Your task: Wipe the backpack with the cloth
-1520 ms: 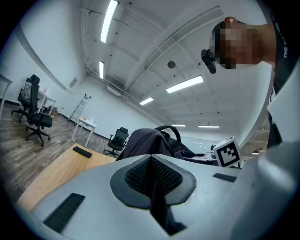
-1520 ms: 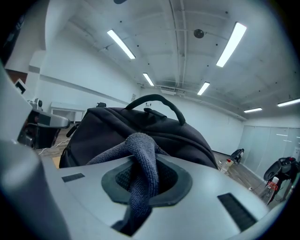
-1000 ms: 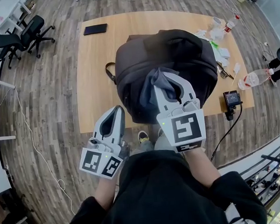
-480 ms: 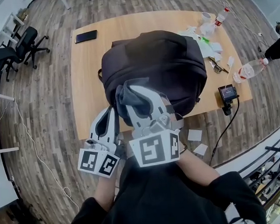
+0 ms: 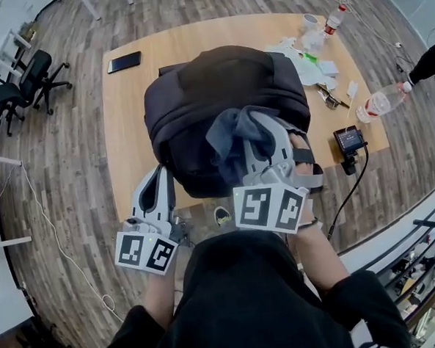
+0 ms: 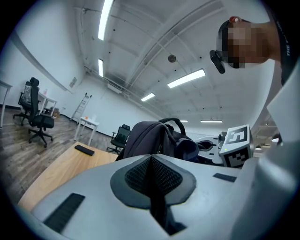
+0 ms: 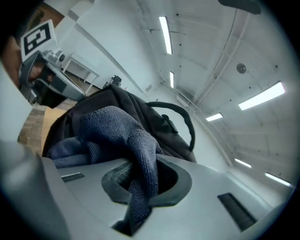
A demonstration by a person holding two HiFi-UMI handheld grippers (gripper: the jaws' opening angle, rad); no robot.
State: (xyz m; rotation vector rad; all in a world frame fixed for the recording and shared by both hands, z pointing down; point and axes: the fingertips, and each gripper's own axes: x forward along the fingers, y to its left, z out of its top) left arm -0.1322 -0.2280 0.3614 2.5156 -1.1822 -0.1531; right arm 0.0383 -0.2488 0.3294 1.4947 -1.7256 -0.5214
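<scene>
All three views close on backpack [image 5: 198,97]

Your dark backpack [image 5: 220,96] is sitting bulky on the wooden worktop [image 5: 135,94], its carry handle arching up. You are holding a crumpled grey-blue terry cloth [image 5: 233,128] against the near side of the bag. The cloth is bunching between the pads of your right claw [image 7: 140,187], with folds spilling forward.
</scene>
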